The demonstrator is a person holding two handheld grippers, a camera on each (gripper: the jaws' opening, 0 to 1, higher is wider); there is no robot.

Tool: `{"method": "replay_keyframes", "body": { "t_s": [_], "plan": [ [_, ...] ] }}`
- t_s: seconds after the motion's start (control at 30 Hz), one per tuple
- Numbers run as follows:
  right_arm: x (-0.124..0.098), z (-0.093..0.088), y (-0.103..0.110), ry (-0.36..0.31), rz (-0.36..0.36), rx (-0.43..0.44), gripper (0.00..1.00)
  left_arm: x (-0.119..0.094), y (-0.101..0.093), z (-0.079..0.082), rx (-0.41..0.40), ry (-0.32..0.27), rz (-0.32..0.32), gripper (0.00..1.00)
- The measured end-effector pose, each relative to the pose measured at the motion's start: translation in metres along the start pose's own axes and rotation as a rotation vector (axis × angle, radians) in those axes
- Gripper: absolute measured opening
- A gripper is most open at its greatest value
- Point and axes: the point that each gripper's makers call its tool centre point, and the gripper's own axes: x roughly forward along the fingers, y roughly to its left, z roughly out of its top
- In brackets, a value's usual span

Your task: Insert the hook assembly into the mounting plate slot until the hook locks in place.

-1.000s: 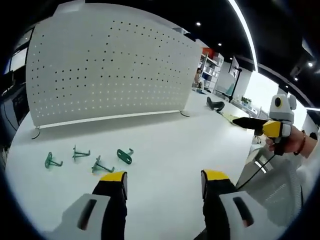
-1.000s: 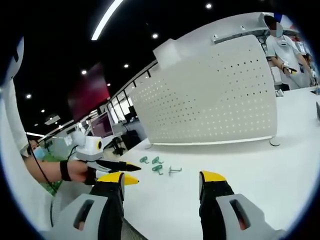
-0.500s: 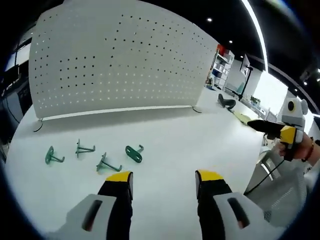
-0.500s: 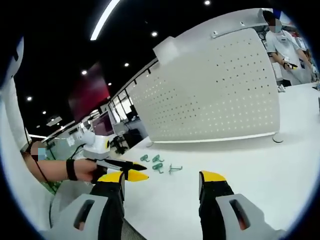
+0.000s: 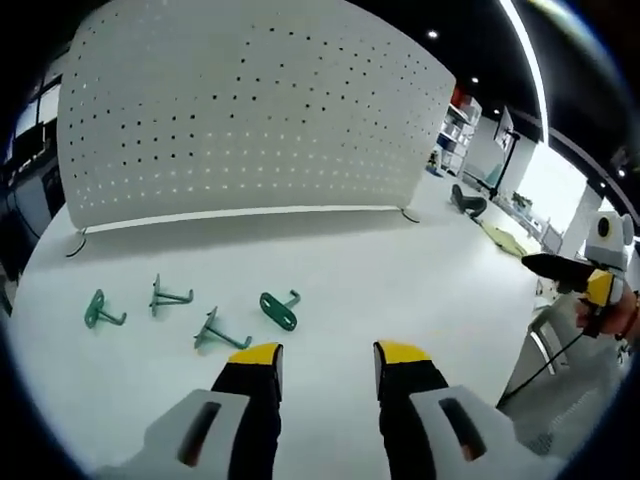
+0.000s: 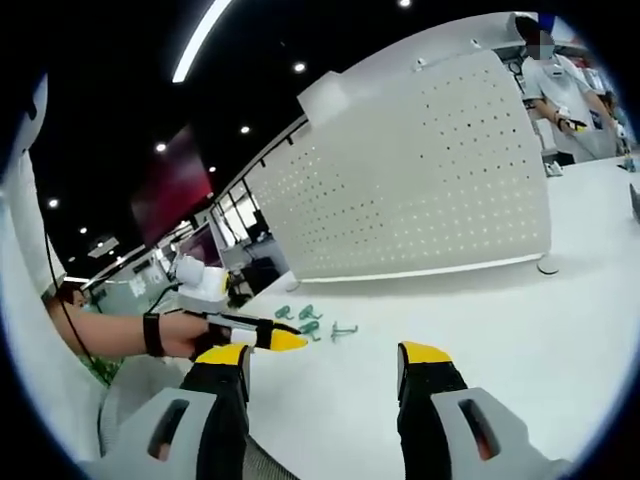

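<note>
A white perforated mounting plate (image 5: 250,110) stands upright at the back of the white table (image 5: 400,270). Several green hooks lie in front of it: one at the far left (image 5: 97,310), one beside it (image 5: 168,296), one lying flat (image 5: 220,332) and one nearest the middle (image 5: 278,310). My left gripper (image 5: 328,355) hovers just short of them, open, with nothing between its jaws. My right gripper (image 6: 325,355) is open and empty, off the table's right side. In the right gripper view the plate (image 6: 420,190), the hooks (image 6: 300,318) and the hand-held left gripper (image 6: 255,335) show.
The right gripper (image 5: 575,270), held by a hand, shows past the table's right edge. A dark object (image 5: 465,203) lies at the far right of the table. A person (image 6: 560,80) stands behind the plate. The plate rests on small feet (image 6: 545,265).
My left gripper's jaws have drawn closer together, and it has moved towards the hooks. The right gripper has stayed about where it was.
</note>
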Motion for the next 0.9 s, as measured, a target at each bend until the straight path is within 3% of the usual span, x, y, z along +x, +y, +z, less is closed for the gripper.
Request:
{"method": "replay_keyframes", "body": {
  "t_s": [0.9],
  "plan": [
    [-0.010,-0.009,-0.010,0.010,-0.052,0.019,0.60,0.042,0.020,-0.004,-0.016,0.090,0.091,0.33]
  ]
}}
